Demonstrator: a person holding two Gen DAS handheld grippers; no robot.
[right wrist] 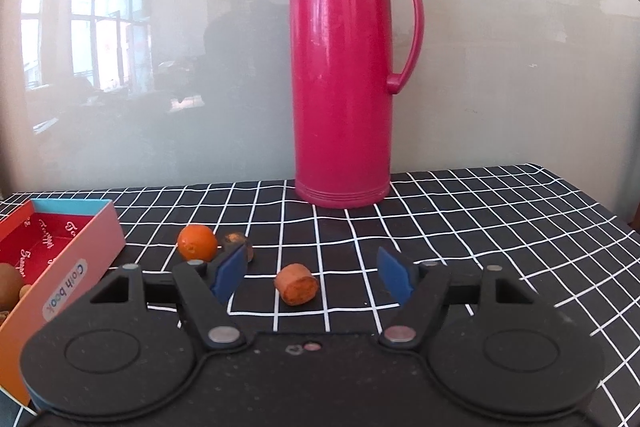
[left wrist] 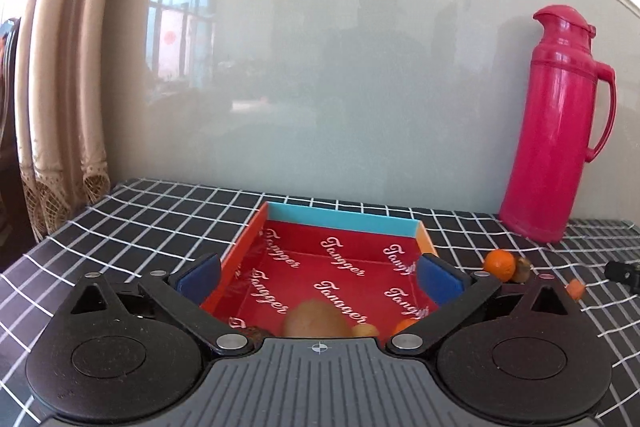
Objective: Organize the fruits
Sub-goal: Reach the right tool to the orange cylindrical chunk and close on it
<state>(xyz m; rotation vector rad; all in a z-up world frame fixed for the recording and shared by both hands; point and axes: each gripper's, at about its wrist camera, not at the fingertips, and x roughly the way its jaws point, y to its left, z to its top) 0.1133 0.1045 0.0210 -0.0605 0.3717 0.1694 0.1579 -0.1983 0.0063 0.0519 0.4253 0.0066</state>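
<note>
Lining up our right gripper [right wrist: 310, 273], fingers apart, on the orange chunk [right wrist: 296, 283], we next close and carry it to the box [right wrist: 82, 251]; left gripper [left wrist: 318, 277] hangs open.

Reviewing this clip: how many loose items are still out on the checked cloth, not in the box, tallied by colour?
Orange: 2, the round orange and the cut orange piece
Brown: 1, a small brown fruit right of the round orange, partly behind the right gripper finger
Total: 3 outside the box
</note>
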